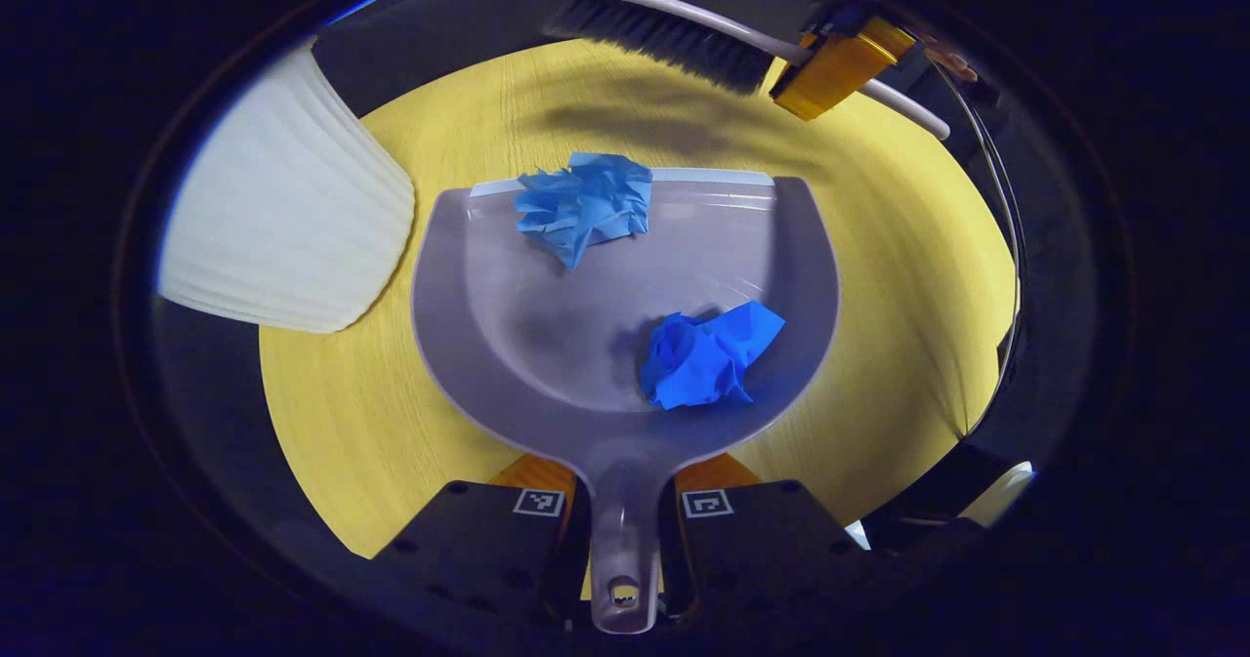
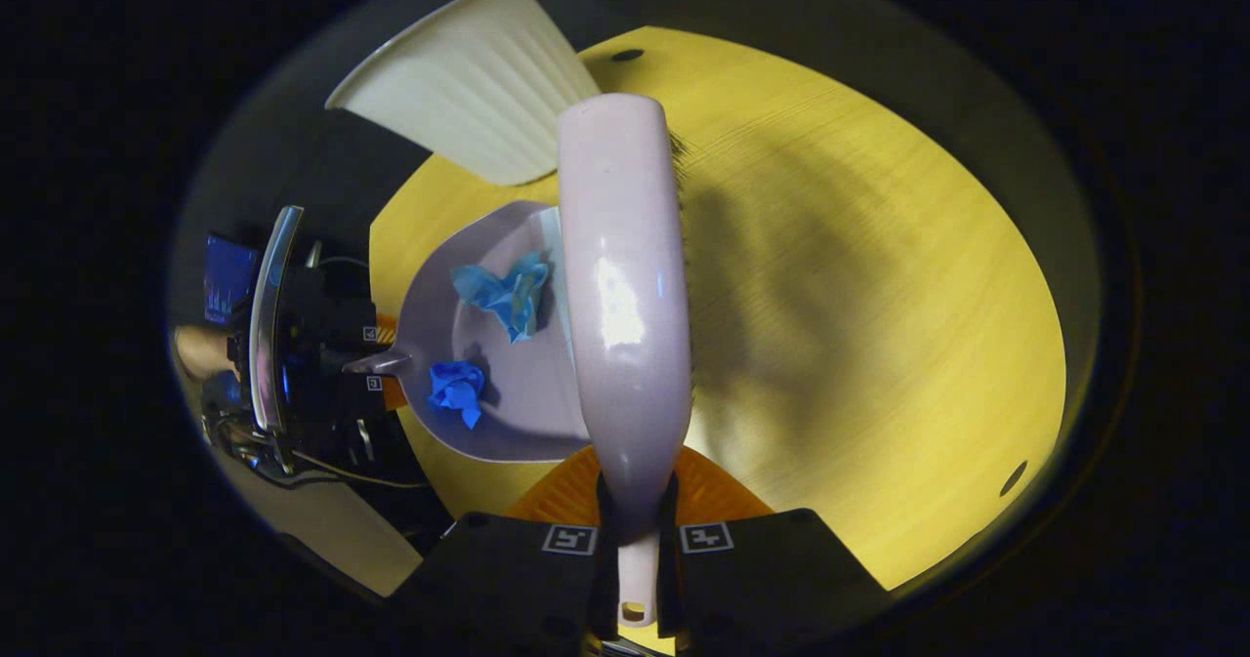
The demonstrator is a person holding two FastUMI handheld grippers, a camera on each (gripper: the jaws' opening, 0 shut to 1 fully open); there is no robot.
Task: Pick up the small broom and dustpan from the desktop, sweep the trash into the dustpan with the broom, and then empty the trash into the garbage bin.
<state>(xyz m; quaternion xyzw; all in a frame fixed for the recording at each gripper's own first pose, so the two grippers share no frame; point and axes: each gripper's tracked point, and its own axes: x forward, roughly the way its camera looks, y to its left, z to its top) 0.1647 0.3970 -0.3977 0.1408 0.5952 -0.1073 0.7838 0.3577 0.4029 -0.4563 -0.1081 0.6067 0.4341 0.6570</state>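
step: sweep done, both paper wads [image 1: 584, 206] in dustpan [image 1: 547, 325] | left jaws grip dustpan handle, right jaws grip broom [image 2: 625, 296] | next: lift level, tip into bin [image 1: 283, 218]

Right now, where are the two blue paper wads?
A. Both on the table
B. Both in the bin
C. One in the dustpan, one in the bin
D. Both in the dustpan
D: both wads lie in the dustpan, which the left gripper holds by its handle.
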